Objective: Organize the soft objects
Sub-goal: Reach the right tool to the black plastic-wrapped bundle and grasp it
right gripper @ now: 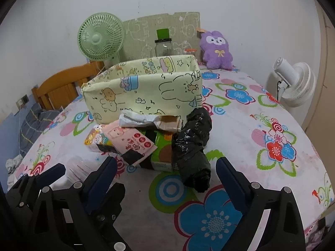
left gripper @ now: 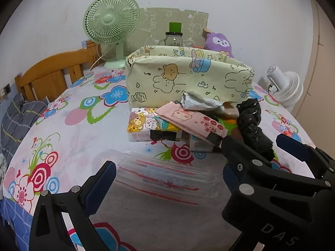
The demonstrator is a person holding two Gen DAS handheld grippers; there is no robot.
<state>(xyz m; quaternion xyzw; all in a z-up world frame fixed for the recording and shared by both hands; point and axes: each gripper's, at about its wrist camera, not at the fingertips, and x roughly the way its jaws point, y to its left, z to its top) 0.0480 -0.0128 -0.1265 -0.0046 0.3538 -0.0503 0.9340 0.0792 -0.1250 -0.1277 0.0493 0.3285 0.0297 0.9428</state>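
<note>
Left gripper (left gripper: 167, 179): I see its 2 blue-padded fingers spread wide with nothing between them; it hangs low over a clear plastic pack with red print (left gripper: 165, 173) that lies flat on the bedsheet (left gripper: 69, 113)

Right gripper (right gripper: 166, 173): jaws wide apart, holding nothing; it sits just in front of the pile, with the near end of the black plastic roll (right gripper: 192, 146) lying between its fingers' line of sight; I also see it from the left wrist view, to the right of my left tool

Pile of soft packs: 1 cartoon-print tissue pack (left gripper: 146, 125) at the left; 1 pink pack (right gripper: 132, 142) leaning across it; 1 green pack (right gripper: 161, 148) under the pink one; 1 crumpled white wrapper (right gripper: 140, 119) on top, touching a brown cardboard piece (right gripper: 169, 123); the black roll rests tilted against the right side of the pile

Storage box (right gripper: 146, 87): pale yellow fabric with bear and rabbit drawings; open at the top; it stands upright just behind the pile; I cannot tell what is inside

Behind the box: a green desk fan (right gripper: 100, 39) at the left; a glass jar (right gripper: 163, 46) with a green item on top; a purple plush (right gripper: 216, 50) at the right, against the wall

Right edge of bed: a white fan (right gripper: 293, 83)

Left of bed: a wooden headboard (left gripper: 52, 75)
</note>
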